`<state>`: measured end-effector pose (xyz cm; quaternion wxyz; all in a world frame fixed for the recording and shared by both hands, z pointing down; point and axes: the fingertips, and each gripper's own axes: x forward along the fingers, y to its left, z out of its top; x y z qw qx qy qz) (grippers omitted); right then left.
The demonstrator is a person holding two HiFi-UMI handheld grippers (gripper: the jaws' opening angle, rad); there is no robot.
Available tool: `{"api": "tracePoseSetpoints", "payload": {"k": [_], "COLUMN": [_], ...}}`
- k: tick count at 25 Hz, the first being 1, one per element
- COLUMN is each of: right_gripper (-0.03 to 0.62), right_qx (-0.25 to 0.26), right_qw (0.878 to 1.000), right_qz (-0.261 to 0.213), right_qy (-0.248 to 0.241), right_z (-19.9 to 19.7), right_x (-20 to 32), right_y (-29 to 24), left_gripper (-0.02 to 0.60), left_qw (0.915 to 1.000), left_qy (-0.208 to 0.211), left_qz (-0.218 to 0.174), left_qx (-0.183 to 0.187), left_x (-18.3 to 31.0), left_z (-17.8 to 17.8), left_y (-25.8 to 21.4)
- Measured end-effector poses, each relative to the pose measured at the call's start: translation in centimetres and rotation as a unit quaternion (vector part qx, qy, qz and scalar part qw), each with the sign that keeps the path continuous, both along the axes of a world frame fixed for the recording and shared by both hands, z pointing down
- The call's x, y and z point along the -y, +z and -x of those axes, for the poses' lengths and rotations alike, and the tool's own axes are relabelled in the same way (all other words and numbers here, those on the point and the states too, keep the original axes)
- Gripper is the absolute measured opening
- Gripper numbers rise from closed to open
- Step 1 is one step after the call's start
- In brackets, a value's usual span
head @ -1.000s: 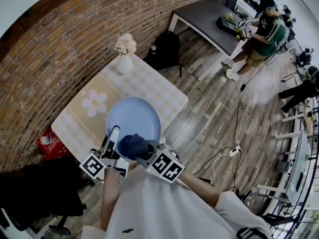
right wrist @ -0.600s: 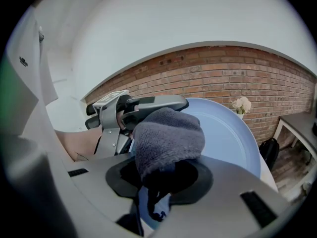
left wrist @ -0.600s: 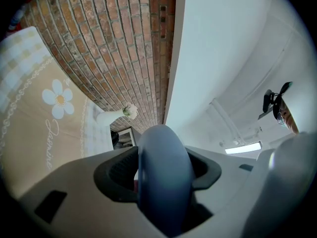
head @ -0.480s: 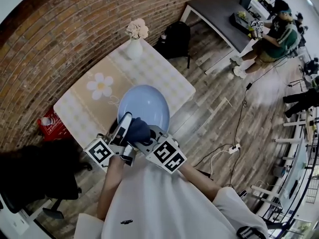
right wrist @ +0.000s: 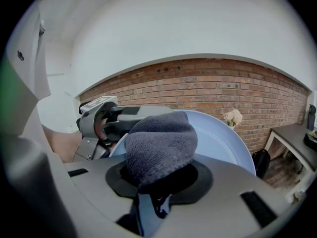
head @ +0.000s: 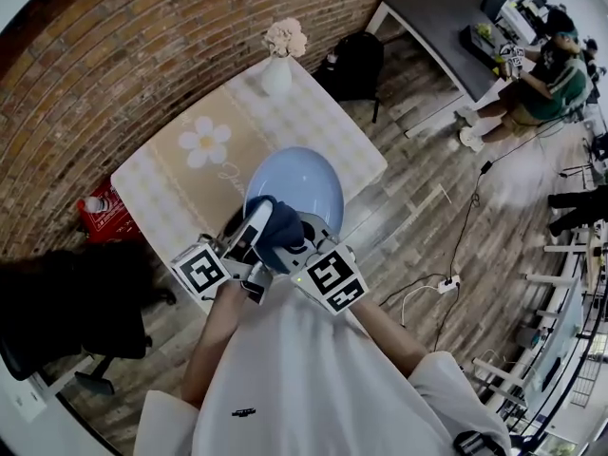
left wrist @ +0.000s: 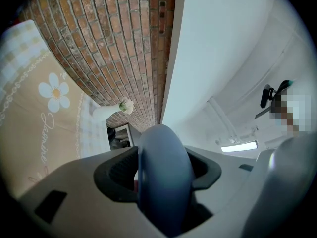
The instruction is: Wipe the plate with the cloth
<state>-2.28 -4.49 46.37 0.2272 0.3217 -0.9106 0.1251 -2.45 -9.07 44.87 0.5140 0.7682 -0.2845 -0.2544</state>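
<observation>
A light blue plate (head: pixel 302 180) is held up over the table's near edge. My left gripper (head: pixel 253 228) is shut on its near-left rim, and in the left gripper view the plate (left wrist: pixel 164 177) stands edge-on between the jaws. My right gripper (head: pixel 288 239) is shut on a dark blue knitted cloth (head: pixel 278 222), which presses against the plate's near face. In the right gripper view the cloth (right wrist: pixel 159 147) bulges out of the jaws, with the plate (right wrist: pixel 223 144) behind it and the left gripper (right wrist: pixel 105 122) to the left.
Below the plate stands a table (head: pixel 166 193) with a checked cover and a daisy mat (head: pixel 206 141). At its far corner is a white vase of flowers (head: pixel 281 57). A black backpack (head: pixel 357 63), a red crate (head: pixel 103 218), a dark table (head: pixel 439 22) and a seated person (head: pixel 548 72) lie around.
Plate, cloth and both grippers have moved together up and to the right in the head view. The cloth sits slightly further up the plate's face than before.
</observation>
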Motion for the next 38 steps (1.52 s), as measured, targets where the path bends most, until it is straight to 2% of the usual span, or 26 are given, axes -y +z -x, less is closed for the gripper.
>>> {"api": "tracePoseSetpoints", "payload": {"k": [5,10,15,26,30,32,38], "right_gripper": [0.132,0.132,0.132,0.132,0.132,0.132,0.132], "right_qx": [-0.022,-0.029,-0.028,-0.036,-0.040,-0.046,-0.064], "right_qw": [0.999,0.998,0.995,0.988,0.983,0.982,0.981], "right_qz": [-0.033,-0.044,-0.054,-0.016,0.011,0.020,0.042], "right_qy": [0.013,0.033,0.074,0.152,0.176,0.184,0.178], "right_z": [-0.9,-1.6,-3.3,-9.3,-11.2,-11.8,-11.8], "right_x": [1.0,1.8,3.3,5.9,5.3,4.8,3.0], "right_y": [-0.1,-0.3,-0.3,2.1,3.0,3.4,4.5], "left_gripper": [0.259,0.259,0.259,0.259,0.259,0.259,0.259], "left_qw": [1.0000,0.9999,0.9996,0.9991,0.9994,0.9997,0.9997], "left_qy": [0.000,-0.003,-0.007,-0.012,-0.010,-0.008,-0.002], "left_qz": [0.004,0.007,0.023,-0.007,-0.007,-0.008,-0.011], "left_qx": [-0.002,-0.013,-0.013,-0.040,-0.031,-0.021,-0.024], "left_x": [-0.3,-0.8,-1.6,-1.4,-1.3,-1.1,-0.4], "left_z": [-0.3,-0.3,-0.1,0.2,0.5,0.5,0.9], "left_y": [0.2,0.1,0.2,-2.1,-2.0,-1.8,-1.7]}}
